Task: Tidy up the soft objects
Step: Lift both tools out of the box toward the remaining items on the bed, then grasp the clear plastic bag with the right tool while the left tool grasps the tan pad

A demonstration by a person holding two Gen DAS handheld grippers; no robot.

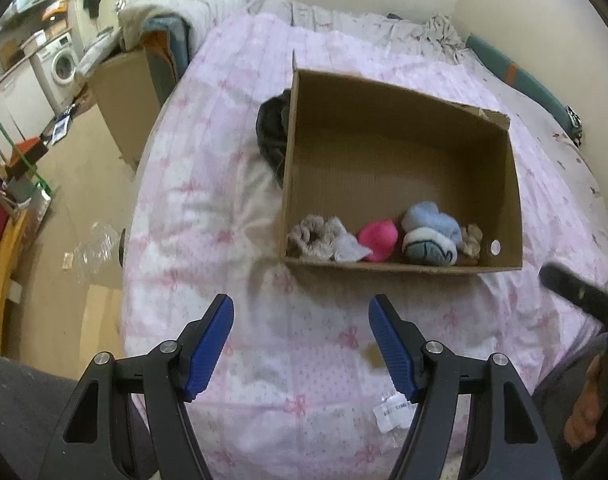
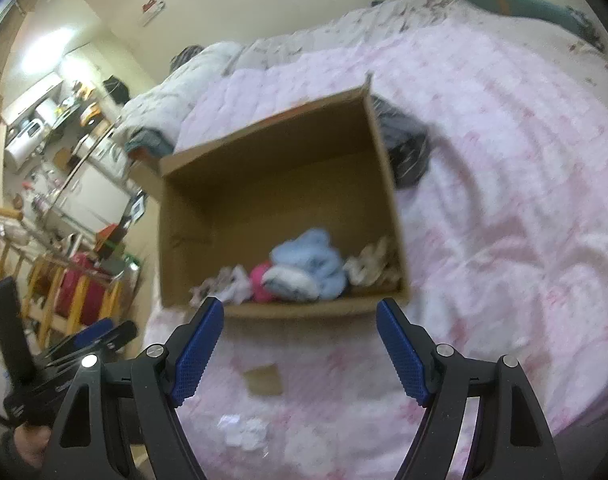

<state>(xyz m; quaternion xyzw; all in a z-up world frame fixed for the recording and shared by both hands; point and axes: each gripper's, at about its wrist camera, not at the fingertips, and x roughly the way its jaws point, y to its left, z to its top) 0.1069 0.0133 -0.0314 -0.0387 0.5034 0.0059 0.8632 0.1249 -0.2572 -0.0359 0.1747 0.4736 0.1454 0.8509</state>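
Where one box [image 1: 400, 152] sits, five soft bundles [image 1: 378, 240]

One cardboard box [image 1: 400, 168] sits on the bed [image 1: 207, 208]. Along its near wall lie five soft things: two beige scrunchies [image 1: 306, 236], one white cloth [image 1: 346, 246], one pink ball [image 1: 378, 240], one blue-and-white bundle [image 1: 432, 236]. One dark garment [image 1: 271, 132] lies outside the box.

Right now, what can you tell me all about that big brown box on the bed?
The cardboard box is plain brown, open on top, and sits on the pink quilt. One far corner is a bit torn. It is mostly bare inside; soft things lie bunched along its near wall: a beige scrunchie, a pink bundle and blue fluffy socks. A dark cloth touches its outside wall. Neither claw touches it.
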